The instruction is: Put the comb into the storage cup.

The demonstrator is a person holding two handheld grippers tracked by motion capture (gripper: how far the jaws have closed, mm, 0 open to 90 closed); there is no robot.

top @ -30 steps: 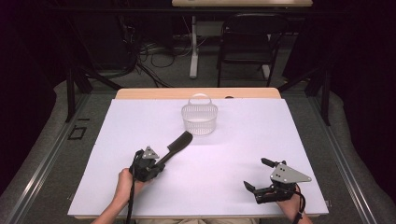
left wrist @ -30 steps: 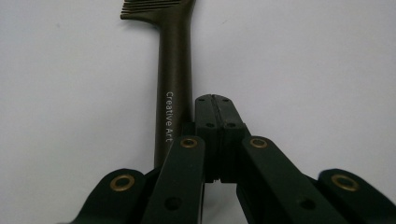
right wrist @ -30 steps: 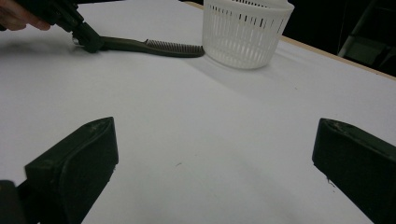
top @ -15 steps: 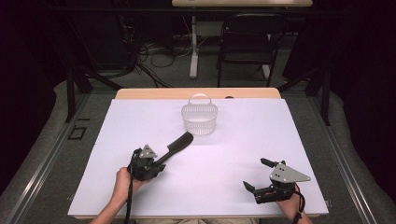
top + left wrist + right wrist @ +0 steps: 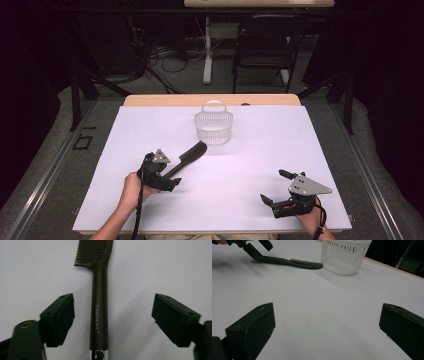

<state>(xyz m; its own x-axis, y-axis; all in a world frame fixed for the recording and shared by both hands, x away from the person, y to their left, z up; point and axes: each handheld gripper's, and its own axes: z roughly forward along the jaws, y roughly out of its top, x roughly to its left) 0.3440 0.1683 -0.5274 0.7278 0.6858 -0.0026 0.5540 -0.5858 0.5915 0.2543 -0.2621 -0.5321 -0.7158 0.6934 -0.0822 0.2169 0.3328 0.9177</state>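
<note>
High view | white basket (image 5: pixel 214 127): inside unclear | comb (image 5: pixel 189 155) on table beside it

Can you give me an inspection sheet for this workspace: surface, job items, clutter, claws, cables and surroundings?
Surface: white sheet over a wooden table, bare apart from the job items.
Job's things: dark comb lying flat, teeth toward the white slotted basket; basket upright.
Clutter: nothing seen.
Claws: left claw has just been opening, comb handle between its jaws, pads apart from it; right claw open, nothing between its jaws.
Cables: one trails from the left claw along the forearm; a tangle on the floor behind the table.
Surroundings: dark room, black chair beyond the table.
</note>
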